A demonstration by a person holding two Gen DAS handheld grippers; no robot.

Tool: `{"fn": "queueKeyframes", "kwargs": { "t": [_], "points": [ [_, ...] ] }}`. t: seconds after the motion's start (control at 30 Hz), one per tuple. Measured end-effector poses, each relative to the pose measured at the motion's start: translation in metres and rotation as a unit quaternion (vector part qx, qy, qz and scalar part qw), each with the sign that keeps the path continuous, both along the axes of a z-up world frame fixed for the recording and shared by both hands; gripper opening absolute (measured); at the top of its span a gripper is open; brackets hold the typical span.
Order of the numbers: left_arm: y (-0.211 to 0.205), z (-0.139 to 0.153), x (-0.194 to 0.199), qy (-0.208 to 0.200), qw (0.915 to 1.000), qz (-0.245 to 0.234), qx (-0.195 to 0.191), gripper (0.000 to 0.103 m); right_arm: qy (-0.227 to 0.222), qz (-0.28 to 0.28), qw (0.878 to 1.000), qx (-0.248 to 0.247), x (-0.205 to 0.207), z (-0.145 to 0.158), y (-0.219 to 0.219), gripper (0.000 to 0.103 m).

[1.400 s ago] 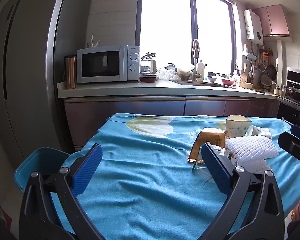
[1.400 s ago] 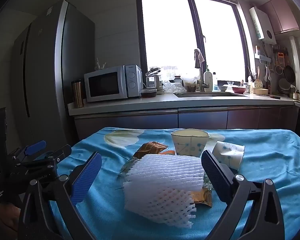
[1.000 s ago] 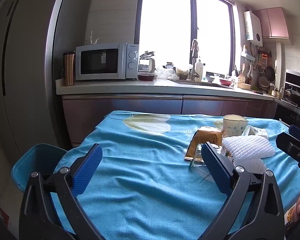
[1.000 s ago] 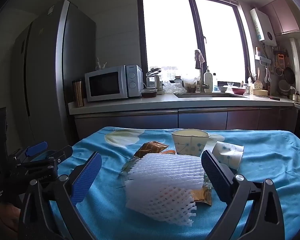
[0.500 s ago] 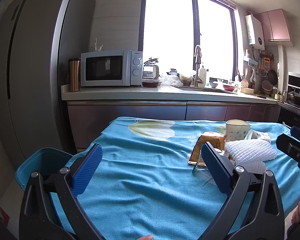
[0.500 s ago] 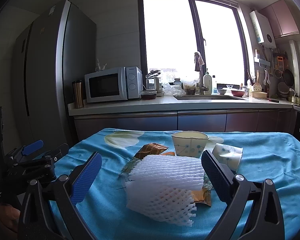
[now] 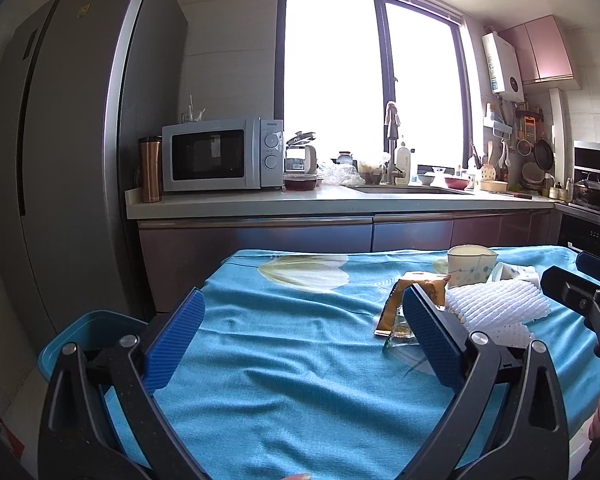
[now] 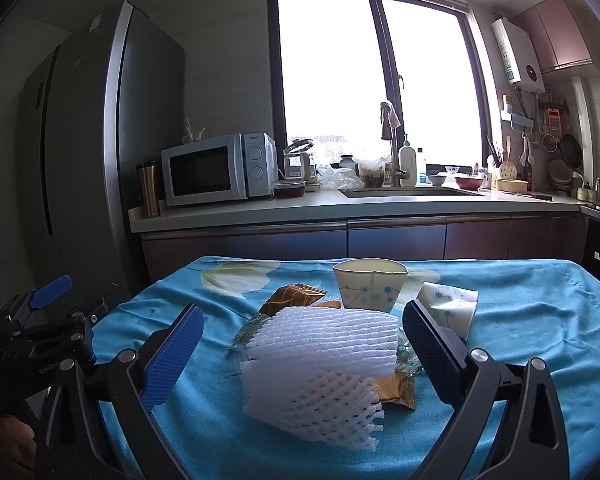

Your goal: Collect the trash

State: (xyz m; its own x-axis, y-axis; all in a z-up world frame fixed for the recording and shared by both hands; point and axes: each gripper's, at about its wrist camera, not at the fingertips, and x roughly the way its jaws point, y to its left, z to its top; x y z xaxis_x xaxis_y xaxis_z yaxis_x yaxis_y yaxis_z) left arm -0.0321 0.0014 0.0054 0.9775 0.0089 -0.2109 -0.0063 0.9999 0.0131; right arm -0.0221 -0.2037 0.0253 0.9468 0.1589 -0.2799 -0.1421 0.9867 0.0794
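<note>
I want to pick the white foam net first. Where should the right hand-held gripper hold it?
Probably the upper bulged fold of the white foam net, approached straight ahead from the near side: the open right hand-held gripper already frames it, and the foam looks compressible.

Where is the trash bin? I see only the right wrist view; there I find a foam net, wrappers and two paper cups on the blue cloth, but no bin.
Observer: A blue bin stands on the floor beside the table's left edge, near the fridge.
Operator: Is the left gripper free?
Observer: Yes. The left gripper is open, with nothing between its fingers, above the blue cloth.
Operator: Which trash is nearest to it?
Observer: The gold wrapper, propped up at the pile's left side, just beyond its right finger.
</note>
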Motion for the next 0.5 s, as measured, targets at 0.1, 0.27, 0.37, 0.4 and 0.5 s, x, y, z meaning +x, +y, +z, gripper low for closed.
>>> {"fn": "queueKeyframes", "kwargs": {
  "t": [0.1,0.27,0.37,0.4,0.5],
  "points": [
    [-0.0008,0.0009,-0.0024,-0.004,1.0000,0.001,0.003,0.097,0.001,0.000,1.000,0.002,0.0006,-0.0003,-0.0010,0.096],
    [-0.0006,0.0017,-0.0044,-0.006,1.0000,0.001,0.004,0.097,0.001,0.000,1.000,0.004,0.0016,-0.0013,-0.0009,0.096],
    [-0.0005,0.0028,-0.0050,-0.007,1.0000,0.000,0.003,0.097,0.001,0.000,1.000,0.007,0.0018,-0.0020,-0.0023,0.096],
    [-0.0005,0.0031,-0.0055,-0.008,1.0000,0.001,0.003,0.097,0.002,0.000,1.000,0.008,0.0018,-0.0024,-0.0029,0.096],
    [0.0000,0.0032,-0.0050,-0.008,1.0000,0.000,0.003,0.097,0.003,0.000,1.000,0.011,0.0015,-0.0029,-0.0046,0.096]
  ]
}}
